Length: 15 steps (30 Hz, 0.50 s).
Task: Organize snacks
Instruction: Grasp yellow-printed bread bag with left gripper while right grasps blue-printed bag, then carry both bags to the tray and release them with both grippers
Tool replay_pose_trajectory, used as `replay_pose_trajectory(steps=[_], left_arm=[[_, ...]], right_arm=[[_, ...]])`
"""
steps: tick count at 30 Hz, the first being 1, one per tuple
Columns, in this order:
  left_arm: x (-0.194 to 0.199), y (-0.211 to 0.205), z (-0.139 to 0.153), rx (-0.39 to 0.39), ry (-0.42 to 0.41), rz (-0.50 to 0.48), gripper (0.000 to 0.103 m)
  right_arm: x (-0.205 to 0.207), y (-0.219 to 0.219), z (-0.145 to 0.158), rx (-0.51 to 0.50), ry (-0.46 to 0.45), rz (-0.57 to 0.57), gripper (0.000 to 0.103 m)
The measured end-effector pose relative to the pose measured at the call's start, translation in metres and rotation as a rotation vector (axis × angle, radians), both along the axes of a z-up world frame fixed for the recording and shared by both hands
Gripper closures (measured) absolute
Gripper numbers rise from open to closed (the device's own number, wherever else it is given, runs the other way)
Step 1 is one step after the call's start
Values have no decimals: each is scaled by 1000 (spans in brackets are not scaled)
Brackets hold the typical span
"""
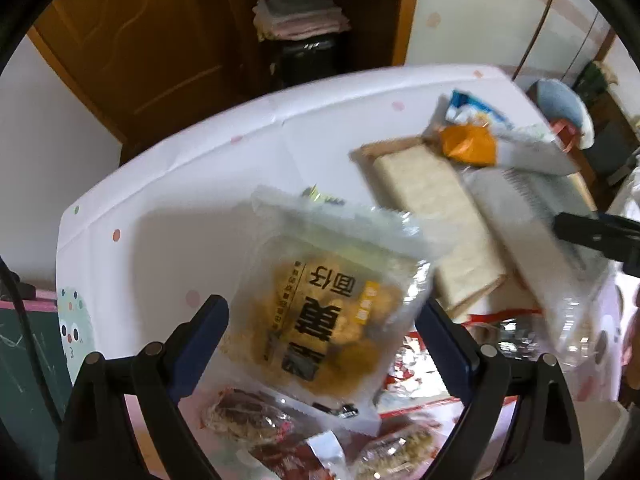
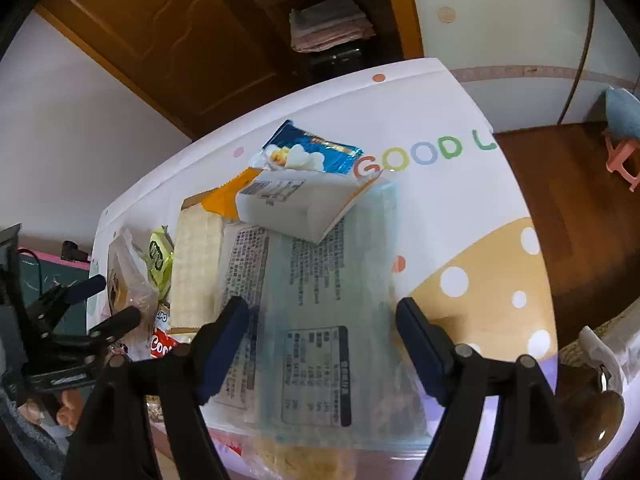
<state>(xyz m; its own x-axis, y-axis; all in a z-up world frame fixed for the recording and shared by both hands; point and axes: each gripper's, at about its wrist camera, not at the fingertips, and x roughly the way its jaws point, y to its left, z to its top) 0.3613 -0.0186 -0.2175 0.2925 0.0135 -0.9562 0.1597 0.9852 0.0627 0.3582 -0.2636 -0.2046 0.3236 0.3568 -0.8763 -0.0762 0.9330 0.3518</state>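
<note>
While both grippers point steeply down at the table (image 2: 460, 128), their jaws stand wide. Between the fingers of the left gripper (image 1: 322, 320) sits a clear packet of golden snacks (image 1: 328, 312) with bold dark lettering — whether the pads press its edges I cannot tell, as the packet is blurred. Just below it lie more wrapped snacks (image 1: 248, 420) in red and brown. Ahead and to its right sits a long pale cracker pack (image 1: 436, 224) in a shallow cardboard tray, with an orange packet (image 1: 468, 144) beyond.

Between the spread fingers of the right gripper (image 2: 322, 340) lies a large see-through bag (image 2: 316, 320) with printed labels, apart from both pads. Ahead of it a white box (image 2: 296, 208) rests on the bag's far end; a blue packet (image 2: 316, 152) lies further on — the left gripper shows off to the side.
</note>
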Motion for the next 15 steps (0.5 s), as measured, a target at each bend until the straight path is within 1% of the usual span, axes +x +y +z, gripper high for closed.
replay_pose_trajectory(steps=[1,3,5,6,10,12,13,14,15], left_arm=[[2,0,-5,20,13,13,9],[4,0,-8,16,15,28,9],[5,-2,-12,31,24,37,9],[5,-3,-15,51,30,35,10],[1,-10,-14,94,13,30,18],[-3,-12,-10,105,-4,31,25],[-4,-14,-8,110,-14,32,32],[-6,-15,-7,119,-17,37,35],[-9,-15,-7,127,-16,49,36]], right_arm=[[0,1,-1,1,2,5,26],[2,4,-1,-4,2,12,28],[1,7,0,-10,0,25,35],[0,8,2,-13,-4,30,41],[-6,11,10,-12,-21,39,61],[-10,15,15,-24,-34,43,65],[-13,17,18,-25,-41,46,68],[-15,19,19,-27,-44,45,70],[-18,20,21,-35,-51,43,73]])
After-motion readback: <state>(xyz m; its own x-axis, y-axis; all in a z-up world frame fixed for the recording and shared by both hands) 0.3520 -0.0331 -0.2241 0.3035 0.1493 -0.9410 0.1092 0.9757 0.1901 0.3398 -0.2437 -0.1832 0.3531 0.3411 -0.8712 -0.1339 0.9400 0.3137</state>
